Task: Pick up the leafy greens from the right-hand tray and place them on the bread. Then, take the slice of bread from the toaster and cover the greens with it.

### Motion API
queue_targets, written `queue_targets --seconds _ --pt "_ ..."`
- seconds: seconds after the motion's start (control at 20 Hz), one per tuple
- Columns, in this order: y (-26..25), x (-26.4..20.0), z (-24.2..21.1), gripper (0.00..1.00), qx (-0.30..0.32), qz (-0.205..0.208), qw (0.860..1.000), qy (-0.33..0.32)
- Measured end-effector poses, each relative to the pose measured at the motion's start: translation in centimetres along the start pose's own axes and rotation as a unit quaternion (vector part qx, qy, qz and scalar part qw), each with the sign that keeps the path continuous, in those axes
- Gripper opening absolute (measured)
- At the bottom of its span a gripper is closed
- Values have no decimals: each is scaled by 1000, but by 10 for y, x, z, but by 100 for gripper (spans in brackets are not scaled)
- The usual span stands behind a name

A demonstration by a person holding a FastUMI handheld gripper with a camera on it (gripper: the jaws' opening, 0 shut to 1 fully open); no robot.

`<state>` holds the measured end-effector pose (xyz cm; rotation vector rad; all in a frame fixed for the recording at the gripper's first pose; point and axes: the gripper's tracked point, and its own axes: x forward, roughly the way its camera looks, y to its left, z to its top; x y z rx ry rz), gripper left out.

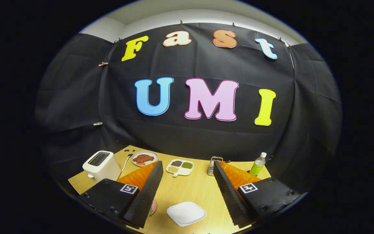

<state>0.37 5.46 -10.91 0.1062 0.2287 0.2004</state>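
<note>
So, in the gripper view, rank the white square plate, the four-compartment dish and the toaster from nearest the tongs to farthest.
The tongs are open.
1. White square plate: between the fingers.
2. Four-compartment dish: beyond the fingertips, centre.
3. Toaster: behind the left finger; its rank against the dish is too close to call.

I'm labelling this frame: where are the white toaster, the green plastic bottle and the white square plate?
White toaster (100, 165): gripper view, front wall.
Green plastic bottle (257, 168): gripper view, label.
White square plate (186, 213): gripper view, bare middle, between the open jaws.
</note>
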Motion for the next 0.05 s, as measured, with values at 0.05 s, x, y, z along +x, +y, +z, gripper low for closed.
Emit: queue_targets --seconds 0.05 --pt "0 -1 0 97 0 0 1000 -1"
